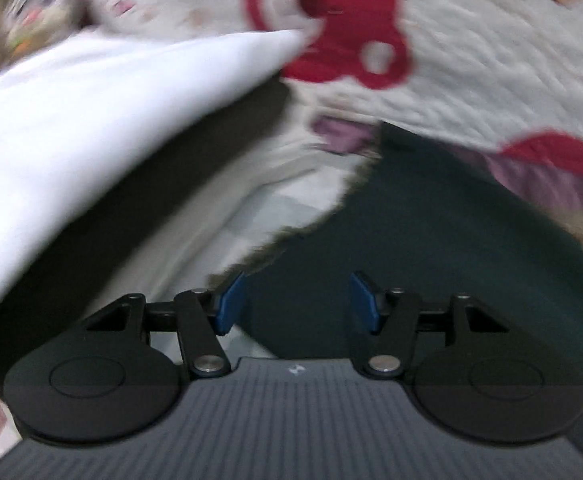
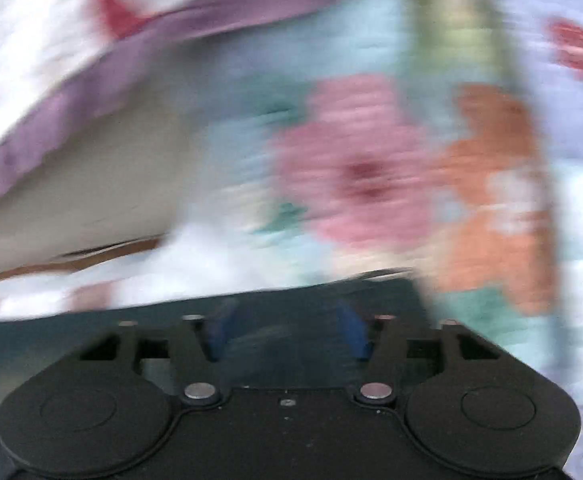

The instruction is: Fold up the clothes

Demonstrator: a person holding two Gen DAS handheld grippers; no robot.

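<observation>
Left wrist view: my left gripper stands released above the dark garment, whose frayed edge runs beside the left finger; a white cloth crowds the left. My right gripper is also released, over the same garment, on the flowered quilt.
</observation>
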